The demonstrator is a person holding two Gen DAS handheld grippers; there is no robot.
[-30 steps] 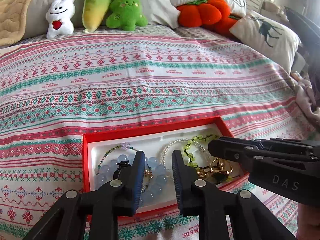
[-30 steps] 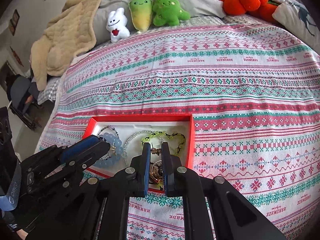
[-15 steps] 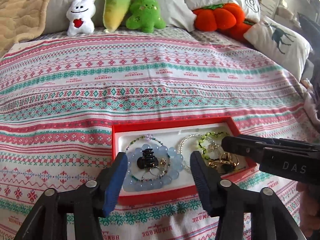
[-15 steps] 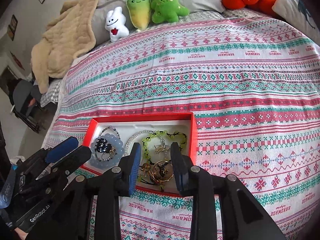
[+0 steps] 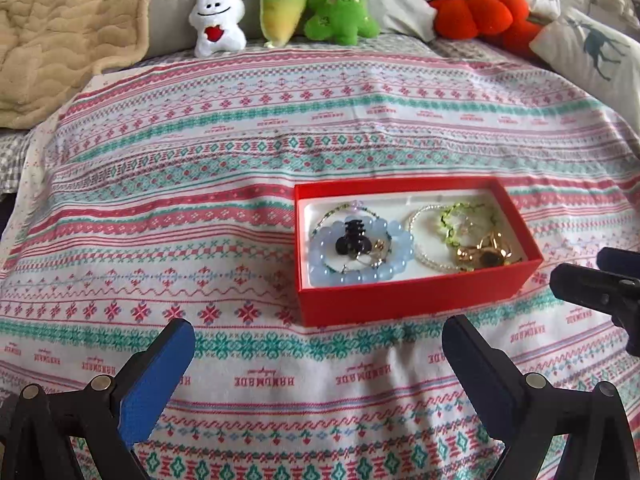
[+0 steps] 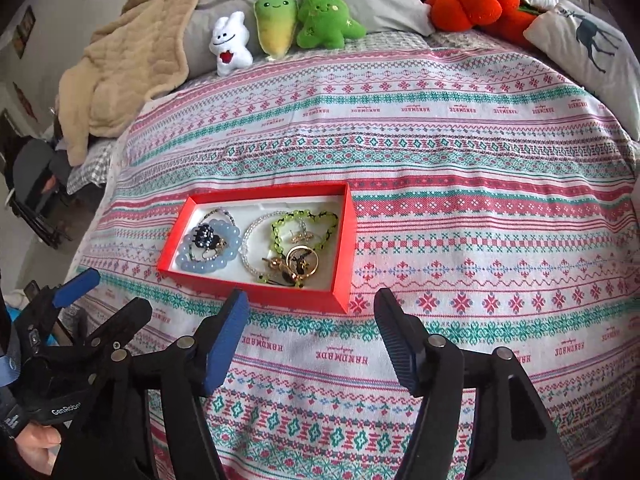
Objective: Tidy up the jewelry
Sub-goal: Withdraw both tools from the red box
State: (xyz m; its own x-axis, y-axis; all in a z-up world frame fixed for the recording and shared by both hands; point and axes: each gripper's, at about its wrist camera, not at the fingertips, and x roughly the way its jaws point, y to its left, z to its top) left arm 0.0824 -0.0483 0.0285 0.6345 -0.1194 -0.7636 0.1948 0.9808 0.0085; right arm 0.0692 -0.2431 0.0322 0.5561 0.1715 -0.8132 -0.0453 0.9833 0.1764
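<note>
A red box (image 5: 404, 304) (image 6: 256, 294) with a white lining lies on the patterned bedspread. Inside are a blue bead bracelet (image 5: 320, 254) (image 6: 184, 258), a black hair claw (image 5: 352, 240) (image 6: 204, 236) lying on it, a clear bead bracelet (image 5: 420, 256), a green bead bracelet (image 5: 450, 220) (image 6: 320, 218) and gold pieces (image 5: 484, 254) (image 6: 300, 264). My left gripper (image 5: 318, 356) is open and empty, pulled back in front of the box; it also shows in the right wrist view (image 6: 106, 294). My right gripper (image 6: 312, 336) is open and empty, just before the box's near right corner.
Plush toys line the back of the bed: a white bunny (image 5: 218, 18), a yellow-green radish (image 5: 282, 2), a green tree (image 5: 338, 6) and an orange pumpkin (image 5: 476, 10). A beige blanket (image 5: 60, 28) lies at the back left, pillows (image 5: 592, 52) at the right.
Both grippers have opened wide and drawn back from the box. The black hair claw, earlier between the left jaws, now lies on the blue bracelet.
</note>
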